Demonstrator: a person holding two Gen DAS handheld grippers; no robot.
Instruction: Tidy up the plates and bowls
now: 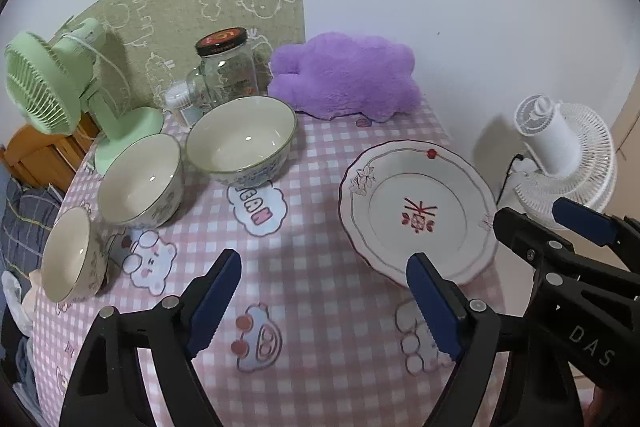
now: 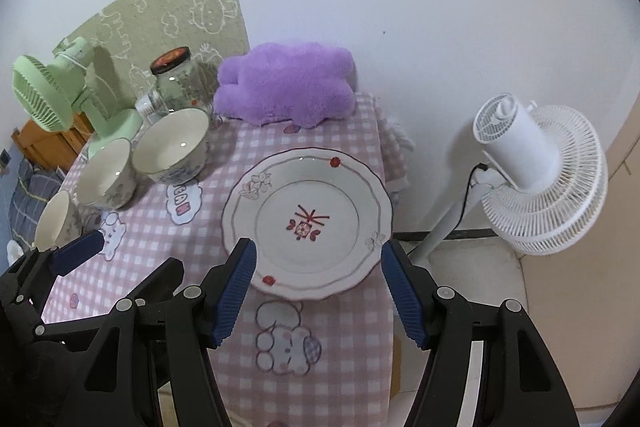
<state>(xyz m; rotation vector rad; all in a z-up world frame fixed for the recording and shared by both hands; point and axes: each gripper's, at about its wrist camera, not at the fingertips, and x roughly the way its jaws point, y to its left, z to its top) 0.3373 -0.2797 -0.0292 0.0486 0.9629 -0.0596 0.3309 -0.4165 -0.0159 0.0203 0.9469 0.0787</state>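
Observation:
A white plate [image 1: 416,215] with a scalloped rim and a red flower in its middle lies at the right of the checked table; it also shows in the right wrist view [image 2: 308,223]. Three cream bowls stand in a row at the left: a large one [image 1: 242,139], a medium one [image 1: 140,179] and a small one [image 1: 72,255]. My left gripper [image 1: 324,265] is open and empty above the table's front. My right gripper [image 2: 318,253] is open and empty, its fingers on either side of the plate's near rim, slightly above it.
A green desk fan [image 1: 52,87], a glass jar [image 1: 228,67] with a dark lid and a purple plush cushion [image 1: 344,75] stand along the table's back. A white floor fan [image 2: 536,179] stands to the right of the table. The table's right edge lies close to the plate.

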